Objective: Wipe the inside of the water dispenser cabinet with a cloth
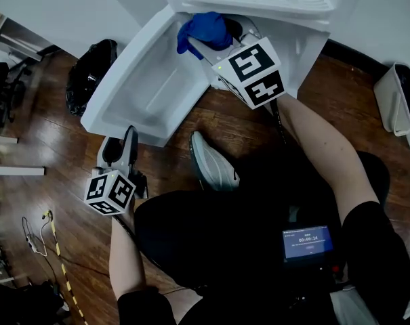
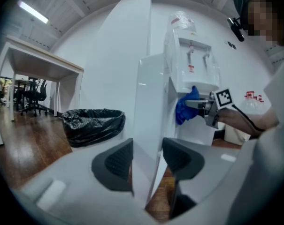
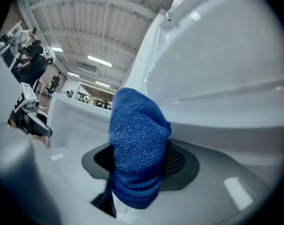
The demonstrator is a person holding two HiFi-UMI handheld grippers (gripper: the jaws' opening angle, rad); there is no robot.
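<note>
Between the jaws of the right claw, clamped tight, bulges the blue cloth.

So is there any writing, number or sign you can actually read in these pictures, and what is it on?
"00:00:14", as best I can read it: small dark screen worn by the person; the line beneath is too small.
Red labels on the white water dispenser: too small to read.
Red signs on the white wall: blurred.
Black-and-white marker cubes: square patterns only, no words.

Dark wood floor, white walls
</note>
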